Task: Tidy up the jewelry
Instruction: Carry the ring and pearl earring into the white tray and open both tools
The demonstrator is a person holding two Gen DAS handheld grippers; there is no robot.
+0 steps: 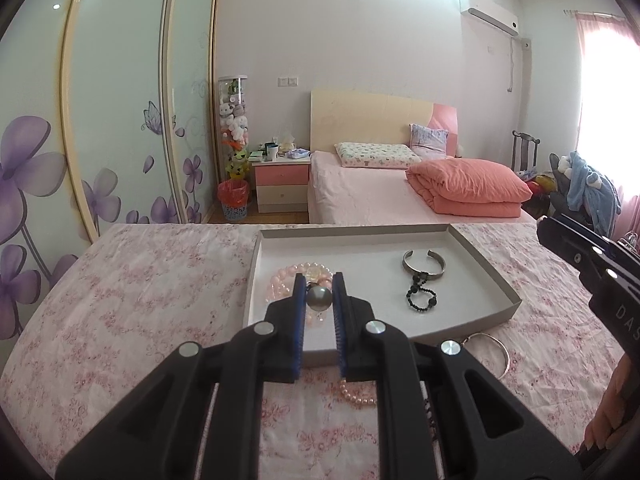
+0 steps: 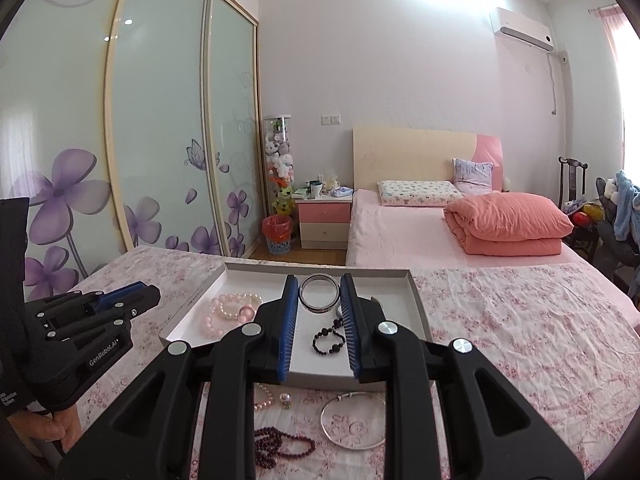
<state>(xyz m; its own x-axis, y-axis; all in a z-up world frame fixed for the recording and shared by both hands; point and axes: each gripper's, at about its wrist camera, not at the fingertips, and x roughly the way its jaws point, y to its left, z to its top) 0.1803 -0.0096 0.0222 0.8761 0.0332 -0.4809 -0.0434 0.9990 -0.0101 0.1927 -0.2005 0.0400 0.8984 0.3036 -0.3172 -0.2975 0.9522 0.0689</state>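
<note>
A grey tray (image 1: 488, 264) with a white floor sits on the floral bedspread. My left gripper (image 1: 319, 294) is shut on a grey pearl bead (image 1: 319, 298), held over the tray above pink bead bracelets (image 1: 282, 278). A silver cuff (image 1: 425, 265) and a black bead bracelet (image 1: 420, 295) lie in the tray. My right gripper (image 2: 320, 300) is shut on a silver and black ring bangle (image 2: 319, 293), held over the tray (image 2: 420, 304) above the black bead bracelet (image 2: 329, 338). The pink bracelets (image 2: 232, 310) lie to its left.
On the bedspread in front of the tray lie a thin silver bangle (image 2: 354, 420), a dark red bead strand (image 2: 280, 446), a pink pearl strand (image 2: 265, 400) and a small pearl piece (image 2: 285, 399). The left gripper body (image 2: 80, 332) is at the left.
</note>
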